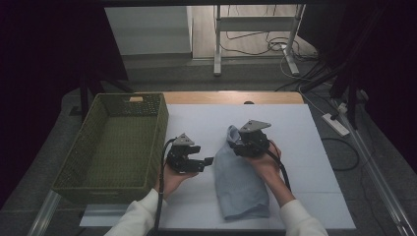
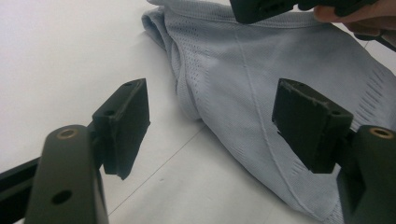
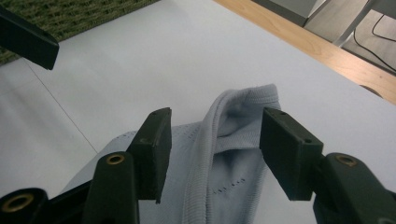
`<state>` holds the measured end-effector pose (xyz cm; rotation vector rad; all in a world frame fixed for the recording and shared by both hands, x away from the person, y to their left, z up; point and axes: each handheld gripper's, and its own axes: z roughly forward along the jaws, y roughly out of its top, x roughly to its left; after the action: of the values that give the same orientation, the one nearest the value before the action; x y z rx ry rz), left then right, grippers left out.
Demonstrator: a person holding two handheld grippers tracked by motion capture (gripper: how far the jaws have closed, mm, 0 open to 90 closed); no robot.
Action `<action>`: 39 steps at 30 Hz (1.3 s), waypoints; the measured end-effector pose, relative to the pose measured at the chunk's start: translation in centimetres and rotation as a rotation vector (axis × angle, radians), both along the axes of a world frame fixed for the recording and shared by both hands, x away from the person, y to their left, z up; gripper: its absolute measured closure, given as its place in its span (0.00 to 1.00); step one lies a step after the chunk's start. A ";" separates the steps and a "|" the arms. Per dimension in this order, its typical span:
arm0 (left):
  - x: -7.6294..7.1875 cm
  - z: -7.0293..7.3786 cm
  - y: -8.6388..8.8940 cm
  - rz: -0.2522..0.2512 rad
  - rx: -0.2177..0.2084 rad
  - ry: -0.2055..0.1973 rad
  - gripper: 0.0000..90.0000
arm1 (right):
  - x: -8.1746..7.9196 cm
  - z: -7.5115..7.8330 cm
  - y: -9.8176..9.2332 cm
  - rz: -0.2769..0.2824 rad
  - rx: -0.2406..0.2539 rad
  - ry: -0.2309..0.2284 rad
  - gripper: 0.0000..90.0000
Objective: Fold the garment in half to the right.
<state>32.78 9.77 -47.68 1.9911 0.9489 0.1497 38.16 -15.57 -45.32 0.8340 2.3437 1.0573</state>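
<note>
Lab-style recording room, white-topped table (image 1: pixel 295 128) with a wooden far edge, dark curtains (image 1: pixel 44 59) at both sides, loose cables (image 1: pixel 265 46) and a power strip (image 1: pixel 336 124) on grey flooring, metal stand legs (image 1: pixel 217 44) behind, woven basket (image 1: pixel 74 183) on the table.

The shirt (image 1: pixel 241 182) is soft, light blue knitted cloth with tiny holes. Left of it, the basket (image 1: pixel 93 147) is rough green woven stuff.

Pale blue perforated garment (image 1: pixel 241 182) — white table (image 1: pixel 314 162) — green woven basket (image 1: pixel 115 142).
</note>
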 end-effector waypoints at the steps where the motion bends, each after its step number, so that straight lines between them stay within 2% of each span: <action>1: 0.0 0.0 0.0 0.002 -0.002 0.000 0.31 | 0.0 -0.1 0.1 -0.002 -0.003 0.002 0.49; 9: 0.0 -0.1 -0.1 -0.006 -0.004 0.008 0.31 | 0.5 -1.2 0.4 -0.007 -0.043 0.045 0.51; 13: 0.0 -0.1 -0.1 -0.004 -0.007 0.012 0.31 | 0.6 -1.5 0.3 -0.009 -0.072 0.060 0.62; 20: 0.1 -0.2 0.2 0.004 -0.010 0.013 0.31 | 0.7 -2.0 0.0 0.014 -0.095 0.103 0.89; 22: 0.2 -0.1 0.2 0.005 -0.010 0.013 0.31 | 0.6 -2.0 0.0 0.018 -0.104 0.099 0.91; 24: 0.1 -0.1 0.3 0.006 -0.010 0.013 0.31 | 0.3 -1.7 -0.1 0.023 -0.104 0.075 0.92; 28: 0.2 -0.1 0.4 0.008 -0.012 0.014 0.31 | -0.7 -0.3 -1.1 0.026 -0.075 0.013 0.92; 30: 0.2 -0.2 0.4 0.010 -0.013 0.016 0.31 | -1.1 -0.1 -1.9 0.018 -0.065 0.007 0.92; 32: 0.2 -0.2 0.4 0.009 -0.010 0.017 0.31 | -1.2 -0.5 -2.9 -0.003 -0.060 0.030 0.92; 35: 0.1 -0.2 0.2 0.007 -0.009 0.014 0.31 | -0.8 -1.8 -4.4 -0.023 -0.050 0.096 0.92; 39: 0.2 -0.2 0.1 0.005 -0.006 0.013 0.31 | -0.2 -3.4 -6.0 -0.049 -0.007 0.181 0.88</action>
<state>32.94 9.91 -47.86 1.9869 0.9619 0.1367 38.00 -21.55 -48.74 1.0173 2.4589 0.9895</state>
